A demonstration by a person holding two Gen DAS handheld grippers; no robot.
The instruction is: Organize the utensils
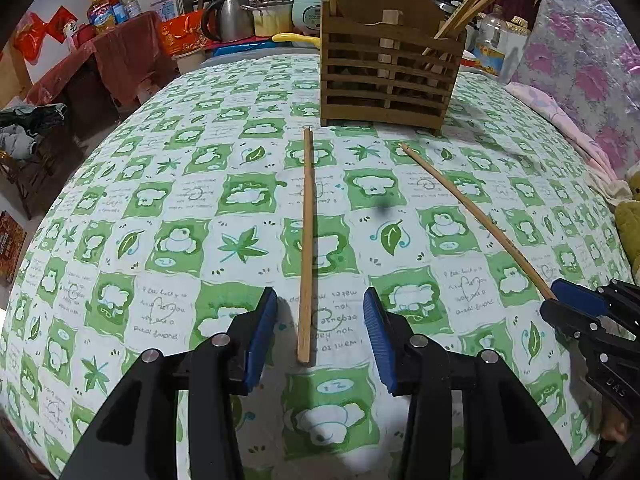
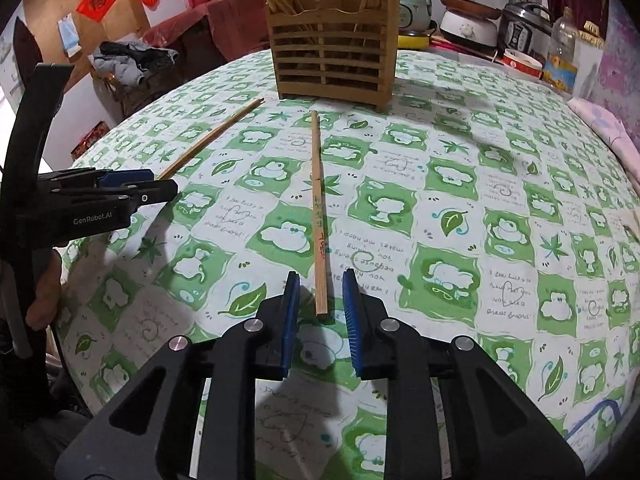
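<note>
Two wooden chopsticks lie on the green-and-white tablecloth in front of a slatted wooden utensil holder (image 1: 390, 64) that has several chopsticks standing in it. My left gripper (image 1: 320, 304) is open, its blue pads either side of the near end of the left chopstick (image 1: 307, 240), not touching it. My right gripper (image 2: 320, 288) is open around the near end of the right chopstick (image 2: 319, 216). The right chopstick also shows in the left wrist view (image 1: 476, 220), as does the right gripper (image 1: 576, 306). The left gripper (image 2: 156, 184), left chopstick (image 2: 208, 142) and holder (image 2: 334, 56) show in the right wrist view.
Behind the table stand a kettle (image 1: 228, 16), rice cookers (image 2: 524, 26), oil bottles (image 1: 492, 40) and a red-draped side table (image 1: 112, 52). Floral bedding (image 1: 588, 80) lies along the right. The tablecloth (image 2: 500, 220) spreads to the right of the chopsticks.
</note>
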